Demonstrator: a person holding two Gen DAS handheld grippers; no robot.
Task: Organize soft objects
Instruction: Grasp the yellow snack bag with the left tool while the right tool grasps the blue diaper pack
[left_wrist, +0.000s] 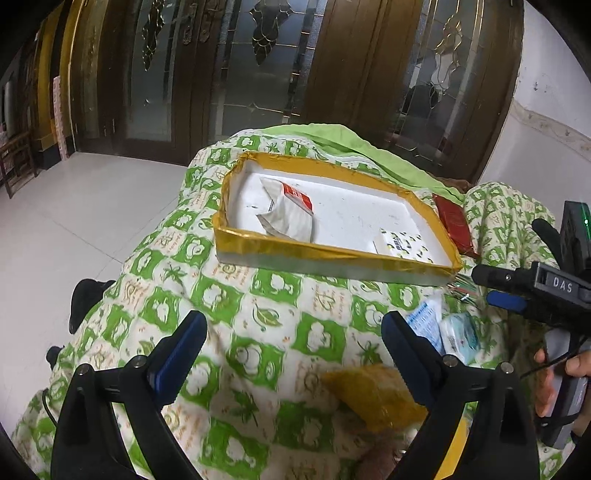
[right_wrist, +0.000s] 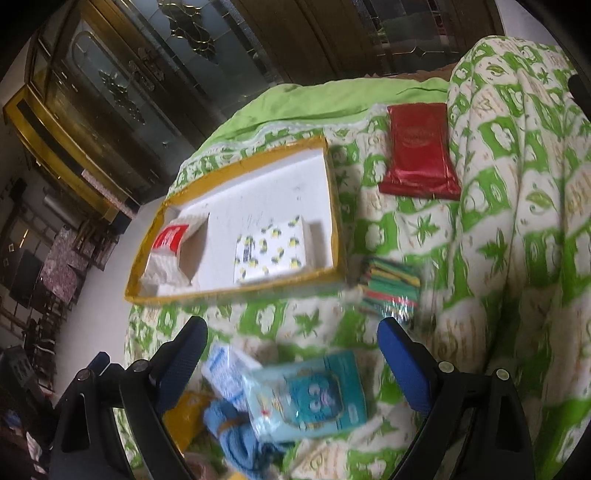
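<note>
1. Tray (left_wrist: 332, 254) with the yellow-taped rim is sitting on the green-and-white quilt (left_wrist: 236, 317), and it's clearly acting as the collection spot: a white-and-red pouch (left_wrist: 291, 212) and a lemon-print pack (right_wrist: 271, 251) are already lying inside.
2. Leftovers are still waiting out on the quilt: a red packet (right_wrist: 419, 155) just beyond the tray's right end, a bundle of coloured strips (right_wrist: 391, 291) near its front corner, plus a teal wipes pack (right_wrist: 314, 397), a blue-printed sachet (right_wrist: 227, 371) and a yellow pouch (left_wrist: 373, 395) closer in.
3. Left gripper (left_wrist: 295, 354) is hovering over bare quilt in front of the tray, angled downward, fingers spread wide and gripping nothing.
4. Right gripper (right_wrist: 291, 360) is tilting down too, fingers spread wide and empty, with the wipes pack lying between and below them, so I'm guessing that's the next grab.
5. A hand (left_wrist: 554, 384) is holding the right tool's handle at the edge of the left view.
</note>
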